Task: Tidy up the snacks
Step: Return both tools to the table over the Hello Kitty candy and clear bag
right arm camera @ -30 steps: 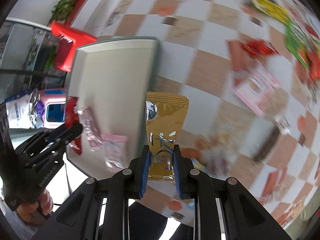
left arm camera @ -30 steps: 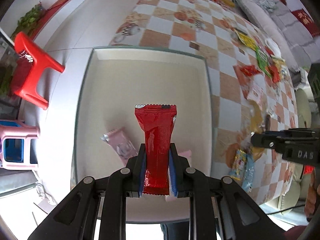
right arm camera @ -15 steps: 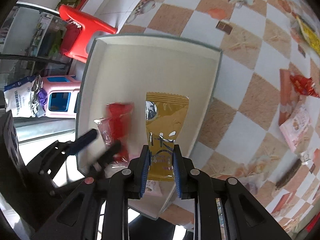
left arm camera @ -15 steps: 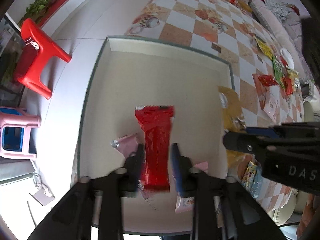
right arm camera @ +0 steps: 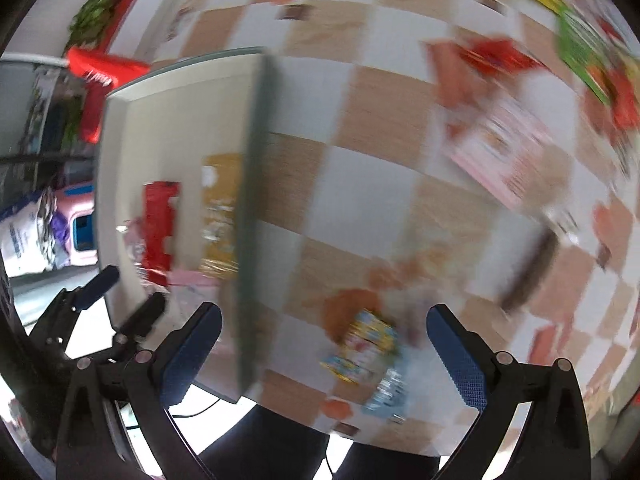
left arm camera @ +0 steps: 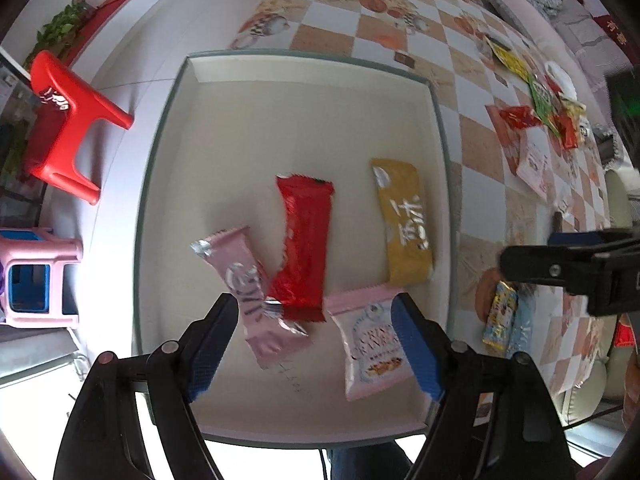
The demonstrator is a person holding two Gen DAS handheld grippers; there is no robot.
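A white tray (left arm camera: 304, 120) lies on the checkered table. In it lie a red packet (left arm camera: 306, 240), a yellow packet (left arm camera: 404, 220), a pink bar packet (left arm camera: 252, 292) and a pink cookie packet (left arm camera: 372, 344). My left gripper (left arm camera: 316, 344) is open and empty above the tray's near side. My right gripper (right arm camera: 320, 352) is open and empty over the tablecloth right of the tray (right arm camera: 160, 120); its view is blurred. A small colourful packet (right arm camera: 364, 344) and a pale blue one (right arm camera: 388, 392) lie between its fingers. The red packet (right arm camera: 160, 224) and yellow packet (right arm camera: 220, 216) show in the tray.
Several loose snack packets lie on the tablecloth at the right, among them a red one (left arm camera: 520, 116), a green one (left arm camera: 542, 98) and a pink one (left arm camera: 534, 164). A red stool (left arm camera: 68, 120) and a pink stool (left arm camera: 36, 280) stand left of the table.
Both grippers have opened. The red packet dropped from my left gripper and the yellow packet from my right gripper; both now lie in the tray. My right gripper has swung right, off the tray.
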